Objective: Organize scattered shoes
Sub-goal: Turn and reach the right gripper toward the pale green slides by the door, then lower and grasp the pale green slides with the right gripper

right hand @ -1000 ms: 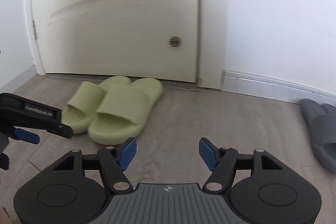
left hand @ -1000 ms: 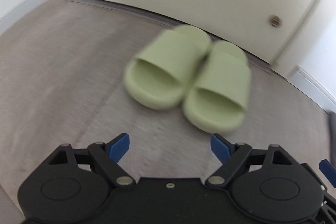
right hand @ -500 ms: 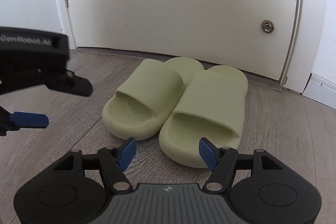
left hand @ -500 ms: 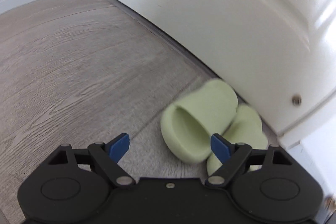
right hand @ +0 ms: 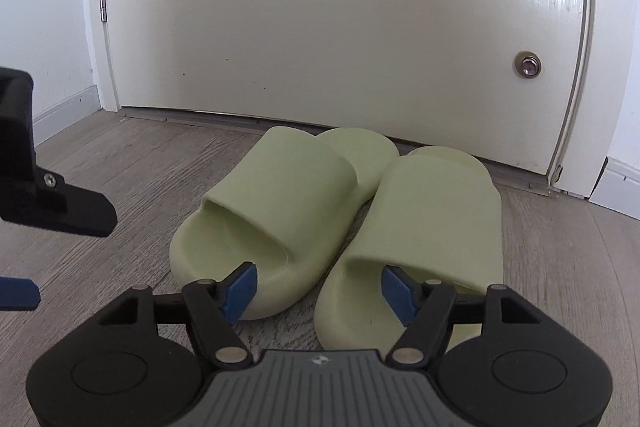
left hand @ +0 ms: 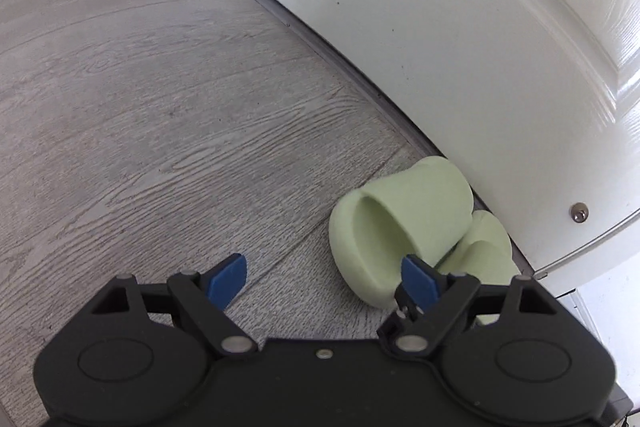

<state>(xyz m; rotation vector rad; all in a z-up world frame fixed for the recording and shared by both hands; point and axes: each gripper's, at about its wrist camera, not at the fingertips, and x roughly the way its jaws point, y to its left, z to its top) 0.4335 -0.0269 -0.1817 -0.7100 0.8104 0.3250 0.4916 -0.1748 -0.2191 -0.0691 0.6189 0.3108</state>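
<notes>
Two pale green slippers are seen on the wooden floor [right hand: 120,163], close in front of the white door [right hand: 320,27], toes toward the door and heels toward the cameras. In the right wrist view the left slipper [right hand: 276,203] and the right slipper [right hand: 424,227] lie side by side, touching along their inner edges; the left one is angled slightly, so that its toe crosses toward the right one. The pair is thus gathered but, as a judgement, not yet squared up parallel to the door. The right tongs [right hand: 316,289] are held open and empty, low over the floor just before the two heels, with nothing between the blue pads. The left tongs [left hand: 324,277] are likewise open and empty, held to the left of the pair, the right pad lying in front of the near slipper's [left hand: 396,223] heel opening; whether it touches cannot be told. No slipper is gripped by either tool. Whether other shoes remain elsewhere is not shown in these views. What seems left is the grasping and straightening of this pair, or its removal to a proper place.
</notes>
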